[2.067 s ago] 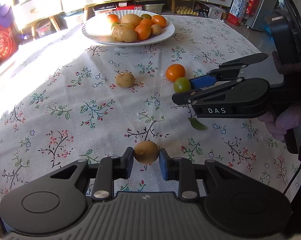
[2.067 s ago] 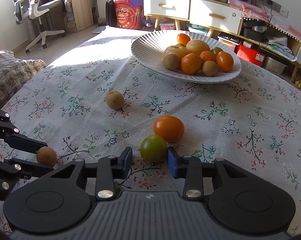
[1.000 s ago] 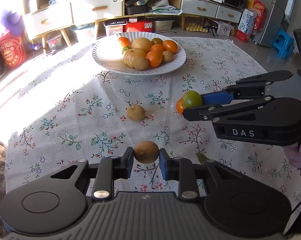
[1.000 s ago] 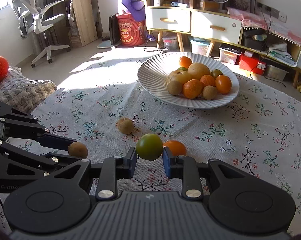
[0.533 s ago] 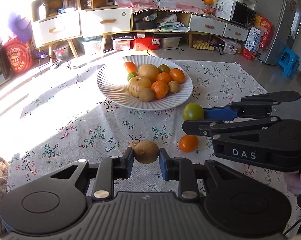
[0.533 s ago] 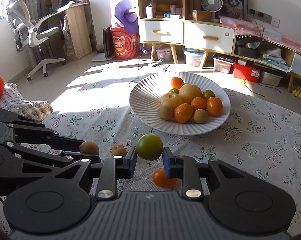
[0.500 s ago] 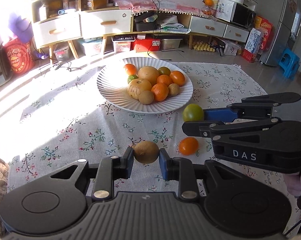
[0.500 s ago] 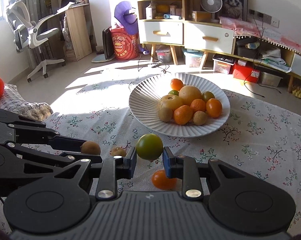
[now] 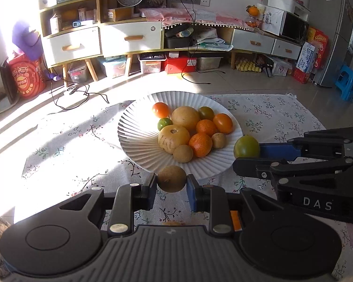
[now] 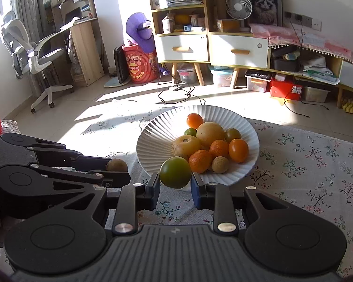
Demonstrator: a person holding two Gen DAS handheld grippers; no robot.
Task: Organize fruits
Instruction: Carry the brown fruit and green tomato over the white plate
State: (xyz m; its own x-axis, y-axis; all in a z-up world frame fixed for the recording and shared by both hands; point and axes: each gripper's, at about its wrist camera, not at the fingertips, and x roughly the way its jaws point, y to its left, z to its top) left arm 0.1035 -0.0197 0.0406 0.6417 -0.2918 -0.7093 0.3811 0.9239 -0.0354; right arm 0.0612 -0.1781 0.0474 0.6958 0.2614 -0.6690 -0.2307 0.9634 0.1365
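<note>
My left gripper [image 9: 171,184] is shut on a brown kiwi [image 9: 171,178] and holds it in the air at the near rim of the white ribbed plate [image 9: 134,141]. My right gripper [image 10: 175,183] is shut on a green tomato [image 10: 175,172], held near the plate's [image 10: 153,143] front rim. The plate holds several oranges, pears, kiwis and tomatoes. The right gripper also shows at the right of the left wrist view with the green tomato [image 9: 246,146]. The kiwi [image 10: 117,165] shows at the left gripper's tip in the right wrist view.
The plate stands on a floral tablecloth [image 9: 282,115] at the far side of the table. Another brown fruit [image 9: 171,223] and an orange one [image 9: 235,219] peek out under my left gripper. Beyond the table are cabinets, boxes and cables on the floor.
Both grippers have moved forward toward the plate with their fruits still held. The plate now looms closer, and the loose fruits on the cloth have slipped under the grippers.
</note>
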